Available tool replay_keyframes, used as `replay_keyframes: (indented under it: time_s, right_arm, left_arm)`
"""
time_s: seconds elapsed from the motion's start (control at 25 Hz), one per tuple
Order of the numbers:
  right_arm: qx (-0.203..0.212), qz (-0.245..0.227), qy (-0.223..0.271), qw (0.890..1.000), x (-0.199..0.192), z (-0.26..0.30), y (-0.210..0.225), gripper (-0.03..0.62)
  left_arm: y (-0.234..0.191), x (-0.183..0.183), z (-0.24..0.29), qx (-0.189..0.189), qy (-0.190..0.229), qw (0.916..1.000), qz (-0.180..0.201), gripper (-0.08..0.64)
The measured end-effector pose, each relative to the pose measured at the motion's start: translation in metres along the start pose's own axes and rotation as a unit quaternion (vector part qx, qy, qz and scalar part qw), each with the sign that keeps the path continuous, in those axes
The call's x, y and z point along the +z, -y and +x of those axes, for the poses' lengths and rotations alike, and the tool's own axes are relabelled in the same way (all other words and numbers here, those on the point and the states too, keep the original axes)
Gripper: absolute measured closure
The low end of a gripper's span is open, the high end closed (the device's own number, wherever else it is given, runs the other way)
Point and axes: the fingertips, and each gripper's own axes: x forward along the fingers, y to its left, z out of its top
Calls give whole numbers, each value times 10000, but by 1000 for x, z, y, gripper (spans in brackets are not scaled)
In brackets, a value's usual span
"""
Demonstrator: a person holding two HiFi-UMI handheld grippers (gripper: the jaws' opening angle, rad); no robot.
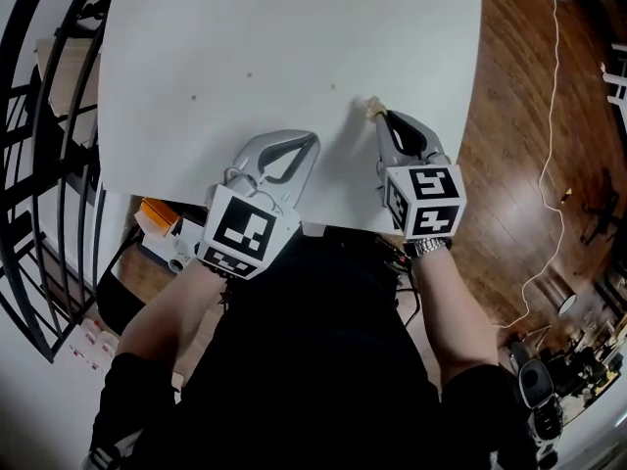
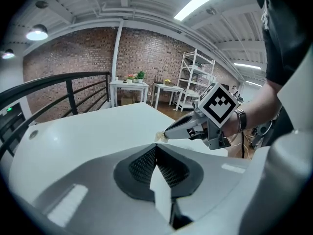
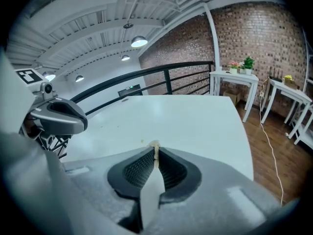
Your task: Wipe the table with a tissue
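Observation:
A white table [image 1: 294, 27] fills the top of the head view. My right gripper [image 1: 380, 116] is shut on a small crumpled beige tissue [image 1: 373, 108], and its tip rests low on the tabletop near the front edge. In the right gripper view only a sliver of the tissue [image 3: 155, 145] pokes out between the shut jaws. The left gripper view shows the same tissue [image 2: 160, 137] at the right gripper's tip [image 2: 167, 134]. My left gripper [image 1: 306, 141] lies to the left of it over the table's front edge, shut with nothing in it. A few small specks [image 1: 249, 74] dot the tabletop.
A black metal railing [image 1: 44, 116] runs along the table's left side. Wooden floor [image 1: 529, 116] with a white cable [image 1: 551, 145] lies to the right. An orange-and-white object [image 1: 157, 218] sits below the table's front left edge. White shelves [image 2: 195, 77] stand far off.

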Motion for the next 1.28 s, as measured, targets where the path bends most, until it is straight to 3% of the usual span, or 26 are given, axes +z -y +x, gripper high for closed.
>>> replay_keyframes:
  time_s: [0.52, 1.28]
  right_arm:
    - [-346, 70, -551, 9979, -24, 34, 11, 574]
    - [-340, 183, -608, 9974, -20, 46, -2, 575]
  left_arm:
    - [-28, -10, 13, -245, -168, 9995, -81, 545]
    - [-44, -13, 5, -203, -147, 9996, -153, 545]
